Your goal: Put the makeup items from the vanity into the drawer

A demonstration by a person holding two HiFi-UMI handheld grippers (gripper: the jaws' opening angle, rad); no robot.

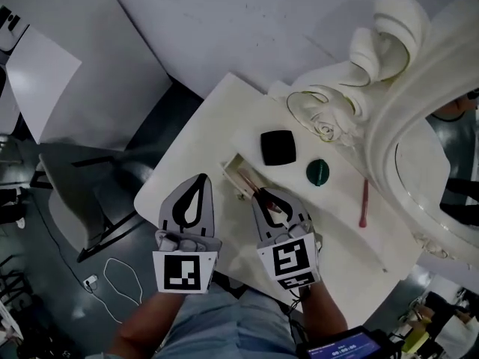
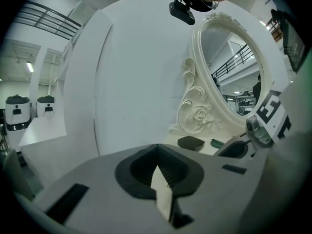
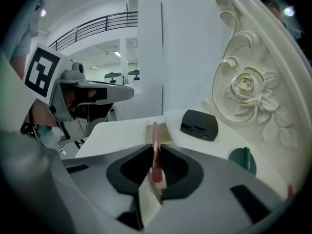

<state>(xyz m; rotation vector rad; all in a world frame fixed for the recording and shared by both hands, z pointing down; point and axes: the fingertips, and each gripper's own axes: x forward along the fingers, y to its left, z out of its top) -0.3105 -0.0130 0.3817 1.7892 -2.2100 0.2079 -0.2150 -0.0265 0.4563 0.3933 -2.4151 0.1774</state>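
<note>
The right claw (image 3: pixel 155 147) is clamped narrow on a slim pink makeup stick (image 3: pixel 154 130), whose tip points out over the open drawer (image 1: pixel 233 169) at the tabletop's (image 1: pixel 187 174) edge. The left claw (image 2: pixel 157 155) hangs beside it, jaws together and empty. A black compact (image 1: pixel 278 147) and a green round item (image 1: pixel 317 172) lie beyond the drawer. Only the head view shows a second pink stick (image 1: pixel 364 204) near the mirror frame (image 1: pixel 389 126).
</note>
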